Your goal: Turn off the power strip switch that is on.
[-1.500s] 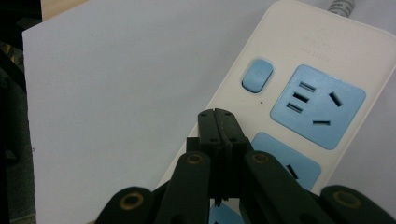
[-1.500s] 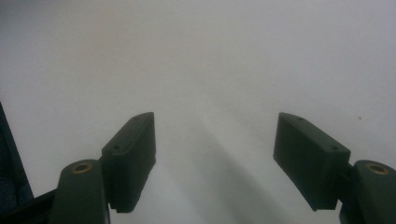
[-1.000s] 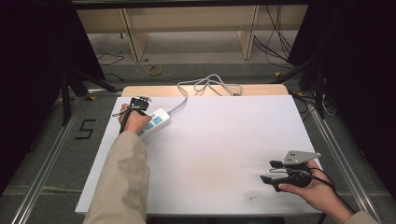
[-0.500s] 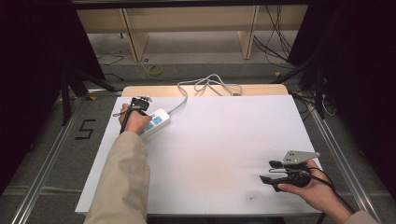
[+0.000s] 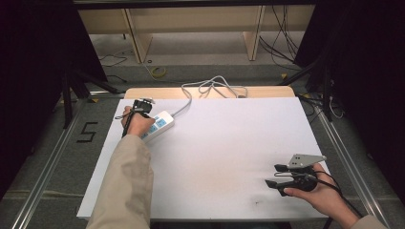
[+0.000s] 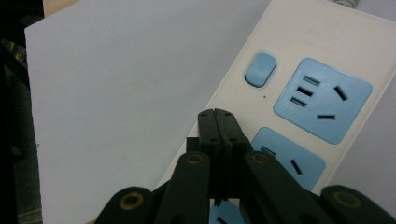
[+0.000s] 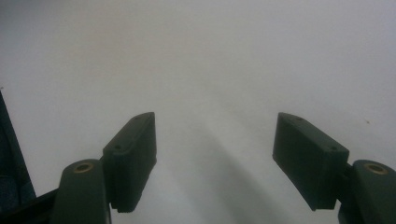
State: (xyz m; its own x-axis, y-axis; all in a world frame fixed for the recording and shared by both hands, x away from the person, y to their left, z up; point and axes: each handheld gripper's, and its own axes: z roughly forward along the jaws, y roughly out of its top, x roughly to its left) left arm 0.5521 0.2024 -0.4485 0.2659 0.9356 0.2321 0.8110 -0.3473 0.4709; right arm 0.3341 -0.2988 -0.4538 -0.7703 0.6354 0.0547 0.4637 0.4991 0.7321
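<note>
High view shows almost no change from half a second ago: both hands stay where they were. The left claw [image 5: 142,106], its jaws pressed together on nothing, hovers over the white power strip [image 5: 159,125] at the bench's [image 5: 229,143] ten o'clock corner. The strip's long axis runs from seven towards one o'clock, its cable [image 5: 210,88] leaving the far end. The right claw [image 5: 276,175] rests at four o'clock, jaws apart.

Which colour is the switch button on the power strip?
Light blue switch button, clearest in the left gripper view.

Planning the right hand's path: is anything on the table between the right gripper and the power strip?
Nothing: in the high view, bare white table runs from the right gripper to the power strip.
</note>
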